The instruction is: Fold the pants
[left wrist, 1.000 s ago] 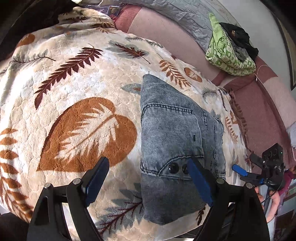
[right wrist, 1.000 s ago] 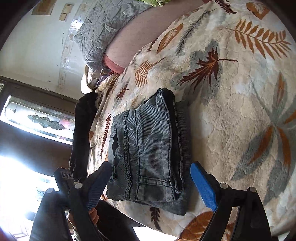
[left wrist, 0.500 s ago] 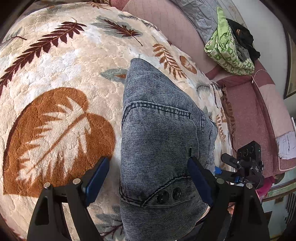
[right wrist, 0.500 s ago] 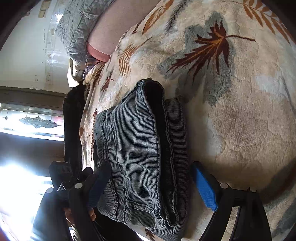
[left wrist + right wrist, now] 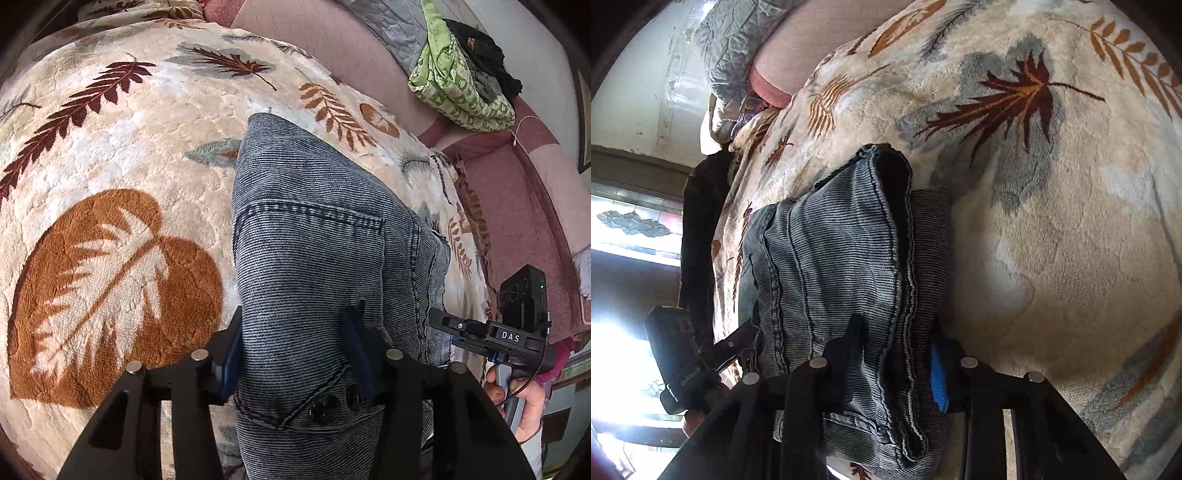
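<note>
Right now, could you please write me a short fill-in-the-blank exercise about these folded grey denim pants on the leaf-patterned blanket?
1. The folded grey denim pants lie on a plush cream blanket printed with ____.
2. The left gripper is closing on the end of the pants with two dark ____.
3. The right gripper has pads coloured ____.

Missing words: leaves; buttons; blue
</note>
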Tool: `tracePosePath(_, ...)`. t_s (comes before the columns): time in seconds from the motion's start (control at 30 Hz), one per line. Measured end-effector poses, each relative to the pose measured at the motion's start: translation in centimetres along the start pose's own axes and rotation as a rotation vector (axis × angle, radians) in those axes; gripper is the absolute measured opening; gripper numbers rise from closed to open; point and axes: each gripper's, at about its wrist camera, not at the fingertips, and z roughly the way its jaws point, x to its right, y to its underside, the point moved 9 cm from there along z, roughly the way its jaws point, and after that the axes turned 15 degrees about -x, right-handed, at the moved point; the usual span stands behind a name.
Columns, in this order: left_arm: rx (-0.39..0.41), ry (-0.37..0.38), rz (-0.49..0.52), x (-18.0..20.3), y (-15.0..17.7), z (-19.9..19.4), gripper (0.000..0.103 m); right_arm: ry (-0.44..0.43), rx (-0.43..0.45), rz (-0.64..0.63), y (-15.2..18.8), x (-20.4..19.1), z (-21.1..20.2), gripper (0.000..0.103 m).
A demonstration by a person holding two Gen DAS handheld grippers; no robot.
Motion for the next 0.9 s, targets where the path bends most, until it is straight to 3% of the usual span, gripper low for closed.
tracePosePath(0.1, 0.012, -0.028, 0.028, 0.2, 0.1, -0.4, 0.033, 0.054, 0.018, -0.041, 0.2, -1.3, -0.3, 0.022)
tracePosePath(0.23, 0.051, -0.082, 0.075, 1.3, 0.3, -1.6, 0.026, 0.086, 0.047, -0.081, 0.6, -2.8, -1.5, 0.017)
tracePosePath(0.6, 0.181, -0.115, 0.184, 6.2, 1.4, -6.3, 0.024, 0.117, 0.138, -0.183, 1.8, -6.8, -7.0, 0.016)
tracePosePath(0.9, 0.256, -0.161, 0.219, 10.1, -1.2, -8.6, 0.024, 0.142, 0.217, -0.218, -0.2, -8.6, -11.3, 0.016)
